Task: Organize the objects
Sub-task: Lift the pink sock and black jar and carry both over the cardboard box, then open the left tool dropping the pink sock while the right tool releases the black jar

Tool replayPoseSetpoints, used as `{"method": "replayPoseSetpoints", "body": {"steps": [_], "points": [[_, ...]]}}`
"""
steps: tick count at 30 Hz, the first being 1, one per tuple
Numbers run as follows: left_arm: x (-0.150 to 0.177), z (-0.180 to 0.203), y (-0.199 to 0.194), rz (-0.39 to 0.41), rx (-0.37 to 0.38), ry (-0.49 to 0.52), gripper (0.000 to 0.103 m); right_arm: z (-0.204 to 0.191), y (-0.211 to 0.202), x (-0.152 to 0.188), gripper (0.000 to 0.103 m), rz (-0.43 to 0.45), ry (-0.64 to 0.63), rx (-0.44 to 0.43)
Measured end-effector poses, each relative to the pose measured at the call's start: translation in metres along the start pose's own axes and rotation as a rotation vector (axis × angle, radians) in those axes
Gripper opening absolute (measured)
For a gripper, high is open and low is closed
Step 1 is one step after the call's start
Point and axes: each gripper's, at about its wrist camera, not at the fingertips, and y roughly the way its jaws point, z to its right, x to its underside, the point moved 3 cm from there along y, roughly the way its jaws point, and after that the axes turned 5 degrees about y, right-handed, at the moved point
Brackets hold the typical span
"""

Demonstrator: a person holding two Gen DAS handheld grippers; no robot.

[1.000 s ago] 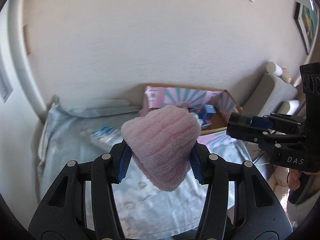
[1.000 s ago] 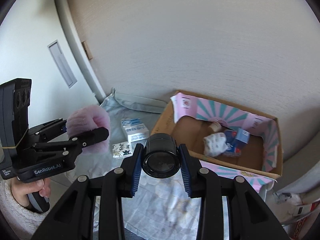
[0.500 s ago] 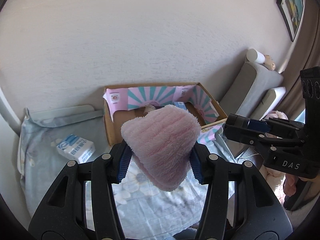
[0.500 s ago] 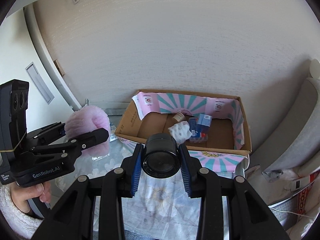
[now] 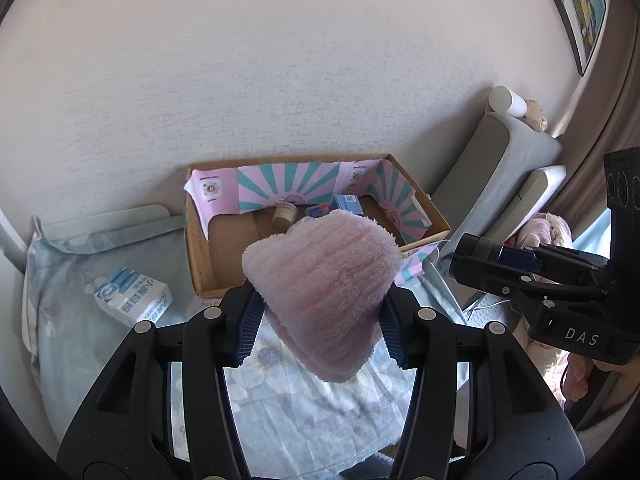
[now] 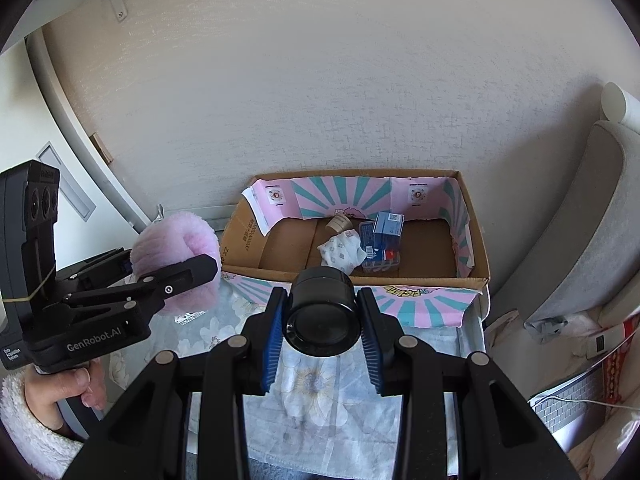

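Between left tool's blue pads: left tool (image 5: pixel 320 316) squeezing a fluffy pink cloth (image 5: pixel 324 296), jaws partly closed on it, cloth bulging up and forward past the fingertips.
Between right tool's blue pads: right tool (image 6: pixel 322 314) clamping a black cylinder (image 6: pixel 322 312), jaws drawn in tight against both its sides.
Beside left tool: showing in the right wrist view at left, gripped by a hand (image 6: pixel 68 390) in a fleecy white sleeve (image 6: pixel 28 436).
Beneath both tools: hanging above a pale blue floral sheet (image 5: pixel 304 404); what lies under it, cannot tell.
Just ahead: sitting against the wall, an open cardboard box (image 6: pixel 478 256) lined with pink and teal striped paper.
Inside box: lying together near the back, a small tan cup (image 6: pixel 339 223), a white patterned cloth (image 6: pixel 340 250), a blue carton (image 6: pixel 386 226) and a clear container (image 6: pixel 380 258).
Left of box: resting on the sheet, a white and blue carton (image 5: pixel 132 296), apart from the box.
Right of box: standing well apart, a grey cushion (image 6: pixel 584 240).
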Motion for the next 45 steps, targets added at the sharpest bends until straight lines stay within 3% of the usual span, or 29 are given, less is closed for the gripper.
{"method": "replayPoseSetpoints", "body": {"steps": [12, 22, 32, 38, 45], "points": [[-0.051, -0.015, 0.040, -0.033, 0.023, 0.013, 0.048, 0.025, 0.019, -0.047, 0.033, -0.002, 0.018, 0.054], [-0.080, -0.045, 0.117, -0.157, 0.022, -0.004, 0.048, 0.064, 0.075, -0.079, 0.033, -0.086, 0.058, 0.113], [-0.070, -0.071, 0.184, -0.299, 0.006, -0.039, 0.048, 0.094, 0.128, -0.079, 0.033, -0.208, 0.081, 0.148], [-0.048, -0.076, 0.204, -0.384, -0.006, -0.031, 0.048, 0.098, 0.154, -0.065, 0.033, -0.283, 0.079, 0.157], [-0.041, -0.081, 0.209, -0.412, -0.012, -0.028, 0.048, 0.099, 0.165, -0.055, 0.033, -0.320, 0.075, 0.163]]}}
